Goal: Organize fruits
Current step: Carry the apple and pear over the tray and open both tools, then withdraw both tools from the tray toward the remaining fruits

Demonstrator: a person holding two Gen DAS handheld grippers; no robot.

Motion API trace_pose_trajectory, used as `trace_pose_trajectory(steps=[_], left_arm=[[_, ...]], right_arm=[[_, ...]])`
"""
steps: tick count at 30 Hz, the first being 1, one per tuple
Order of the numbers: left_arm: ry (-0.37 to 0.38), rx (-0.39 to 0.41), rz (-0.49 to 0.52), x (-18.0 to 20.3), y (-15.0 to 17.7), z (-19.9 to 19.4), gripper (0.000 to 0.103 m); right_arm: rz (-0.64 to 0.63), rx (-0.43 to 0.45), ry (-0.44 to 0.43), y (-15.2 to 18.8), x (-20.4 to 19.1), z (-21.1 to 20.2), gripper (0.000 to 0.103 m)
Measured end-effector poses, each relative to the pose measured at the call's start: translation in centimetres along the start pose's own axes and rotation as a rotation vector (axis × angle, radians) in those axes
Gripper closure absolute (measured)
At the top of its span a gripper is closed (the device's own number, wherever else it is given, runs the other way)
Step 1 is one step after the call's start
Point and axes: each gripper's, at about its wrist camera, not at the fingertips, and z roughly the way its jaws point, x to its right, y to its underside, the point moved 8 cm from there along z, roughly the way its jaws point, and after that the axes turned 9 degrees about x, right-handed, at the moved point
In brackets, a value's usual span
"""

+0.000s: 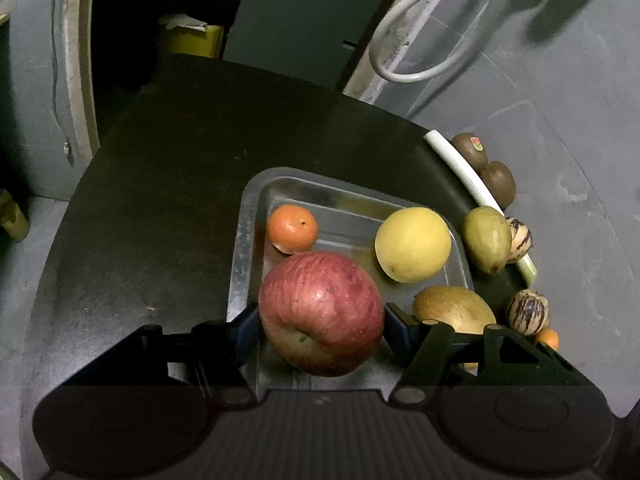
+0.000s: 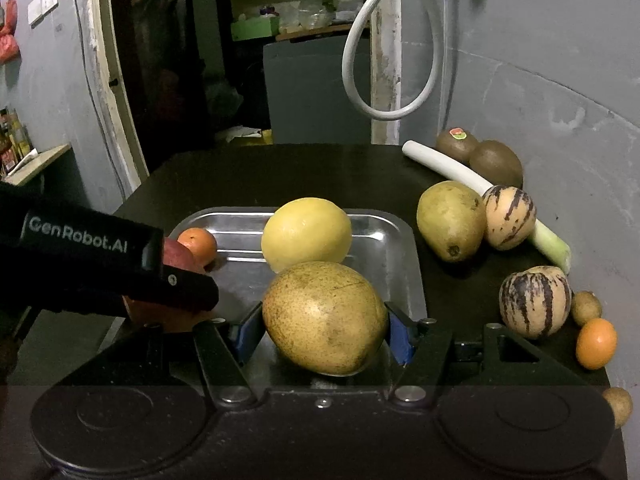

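Our left gripper (image 1: pixel 322 320) clamps the apple (image 1: pixel 321 312), our right gripper (image 2: pixel 324 320) the pear (image 2: pixel 325 317), over the tray (image 2: pixel 404 264) holding two fruits.

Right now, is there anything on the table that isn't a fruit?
Yes. A long white and green leek lies on the table's right side, among the kiwis and striped melons. It's a vegetable, so it looks out of place.
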Motion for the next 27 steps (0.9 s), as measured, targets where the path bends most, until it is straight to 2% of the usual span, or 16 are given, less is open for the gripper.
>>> trace_pose_trajectory(steps=[10,12,14,21,24,27], left_arm=[[0.014,-0.03,0.032,0.2,0.3,-0.3,0.033],[0.019,-0.025,0.039,0.3,0.3,-0.7,0.028],[0.033,-0.021,0.047,0.4,0.4,-1.4,0.024],[0.041,0.016,0.065,-0.2,1.0,-5.6,0.01],[0.038,0.044,0.102,-0.8,1.6,-8.1,0.003],[0.033,0.054,0.155,-1.4,2.5,-10.3,0.0]], right_arm=[[-0.012,-0.014,0.015,0.8,-0.2,0.1,0.037],[-0.013,-0.017,0.025,0.8,-0.1,-0.3,0.024],[-0.008,-0.006,0.026,0.8,-0.2,-1.2,0.019],[0.038,0.013,0.083,0.9,-0.7,-6.1,0.005],[0.065,0.0,0.115,1.2,-1.1,-8.7,0.003],[0.086,-0.016,0.14,1.7,-1.6,-11.2,0.001]])
